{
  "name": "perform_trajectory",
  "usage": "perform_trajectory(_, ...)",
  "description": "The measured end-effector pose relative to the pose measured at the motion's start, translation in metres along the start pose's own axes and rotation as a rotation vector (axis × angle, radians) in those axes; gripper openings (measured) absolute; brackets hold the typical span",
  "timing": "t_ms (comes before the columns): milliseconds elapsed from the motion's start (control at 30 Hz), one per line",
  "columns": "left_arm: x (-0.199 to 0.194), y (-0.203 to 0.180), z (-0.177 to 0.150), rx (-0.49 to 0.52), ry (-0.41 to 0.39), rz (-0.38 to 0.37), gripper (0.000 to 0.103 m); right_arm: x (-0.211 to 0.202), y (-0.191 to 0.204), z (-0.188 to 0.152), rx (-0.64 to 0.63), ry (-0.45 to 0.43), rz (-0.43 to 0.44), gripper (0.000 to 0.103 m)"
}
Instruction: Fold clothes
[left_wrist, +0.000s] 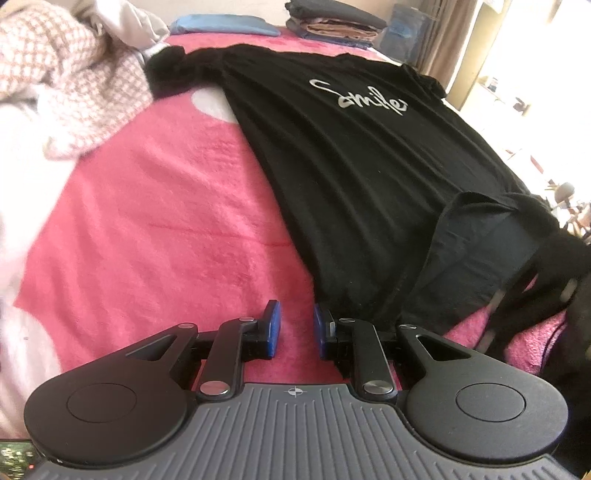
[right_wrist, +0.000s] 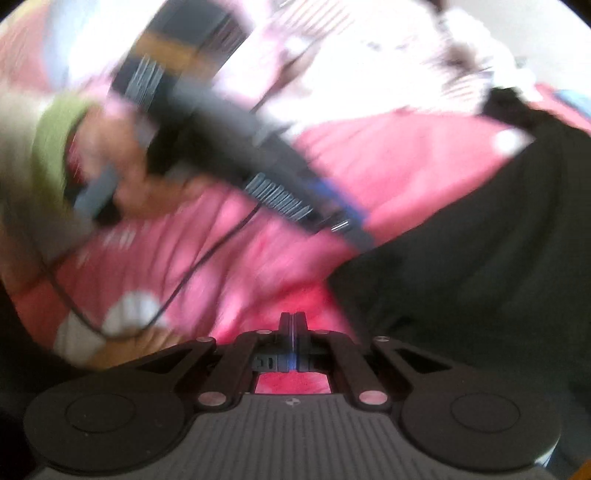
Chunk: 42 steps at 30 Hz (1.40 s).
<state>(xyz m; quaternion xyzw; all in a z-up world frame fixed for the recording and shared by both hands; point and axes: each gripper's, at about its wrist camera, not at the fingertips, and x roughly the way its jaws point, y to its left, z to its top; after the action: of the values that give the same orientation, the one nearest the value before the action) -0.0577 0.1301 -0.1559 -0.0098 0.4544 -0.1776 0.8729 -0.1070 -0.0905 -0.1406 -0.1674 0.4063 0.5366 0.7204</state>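
Observation:
A black T-shirt (left_wrist: 354, 155) with a silver "Smile" print lies spread face up on a pink blanket (left_wrist: 159, 229). Its lower right corner (left_wrist: 476, 251) is folded over. My left gripper (left_wrist: 295, 332) is open, with blue pads, just above the blanket at the shirt's near hem corner. In the blurred right wrist view my right gripper (right_wrist: 293, 325) is shut with nothing seen between its jaws, over the blanket (right_wrist: 258, 273) beside the shirt's edge (right_wrist: 480, 258). The left gripper (right_wrist: 332, 206) and the hand holding it cross that view.
A heap of pink checked and white clothes (left_wrist: 62, 92) lies at the left. A blue folded item (left_wrist: 225, 26) and a stack of folded dark clothes (left_wrist: 332, 18) sit at the far edge. A cable (right_wrist: 207, 258) trails over the blanket.

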Motion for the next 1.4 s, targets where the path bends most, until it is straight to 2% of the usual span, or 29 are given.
perform_trajectory(167, -0.011, -0.025, 0.008, 0.091, -0.06, 0.009, 0.021, -0.085, -0.038, -0.041, 0.3, -0.102, -0.245, 0.002)
perform_trajectory(300, -0.006, -0.065, 0.009, 0.225, -0.068, -0.056, 0.022, -0.153, -0.068, -0.073, 0.54, -0.183, -0.442, 0.02)
perform_trajectory(400, 0.005, -0.097, 0.003, 0.311, -0.059, -0.111, 0.022, -0.204, -0.091, -0.098, 0.72, -0.244, -0.589, 0.021)
perform_trajectory(533, 0.027, -0.13, -0.005, 0.373, -0.024, -0.137, 0.022, -0.223, -0.126, -0.164, 0.952, -0.201, -0.769, 0.021)
perform_trajectory(667, 0.04, -0.147, -0.012, 0.441, -0.018, -0.102, 0.022, -0.211, -0.153, -0.206, 1.088, -0.206, -0.802, 0.021)
perform_trajectory(800, 0.041, -0.154, -0.019, 0.478, -0.021, -0.08, 0.022, -0.204, -0.158, -0.221, 1.131, -0.282, -0.787, 0.022)
perform_trajectory(867, 0.041, -0.155, -0.02, 0.485, -0.02, -0.079, 0.022, -0.206, -0.153, -0.22, 1.121, -0.284, -0.812, 0.018)
perform_trajectory(900, 0.041, -0.154, -0.02, 0.488, -0.018, -0.08, 0.022, -0.207, -0.151, -0.219, 1.115, -0.284, -0.825, 0.007)
perform_trajectory(933, 0.041, -0.154, -0.02, 0.49, -0.015, -0.081, 0.022, -0.208, -0.149, -0.218, 1.11, -0.284, -0.838, 0.0)
perform_trajectory(1067, 0.039, -0.151, -0.019, 0.493, -0.003, -0.091, 0.022, -0.212, -0.14, -0.215, 1.088, -0.284, -0.889, 0.0)
perform_trajectory(1133, 0.04, -0.15, -0.02, 0.484, -0.003, -0.096, 0.022, -0.211, -0.14, -0.219, 1.106, -0.251, -0.905, 0.0)
perform_trajectory(1300, 0.039, -0.146, -0.019, 0.472, -0.006, -0.11, 0.022, -0.204, -0.146, -0.224, 1.107, -0.21, -0.899, 0.0)
perform_trajectory(1367, 0.035, -0.144, -0.018, 0.46, -0.008, -0.115, 0.022, -0.209, -0.145, -0.222, 1.118, -0.212, -0.891, 0.004)
perform_trajectory(1400, 0.032, -0.142, -0.018, 0.454, -0.01, -0.116, 0.022, -0.213, -0.143, -0.222, 1.129, -0.214, -0.883, 0.01)
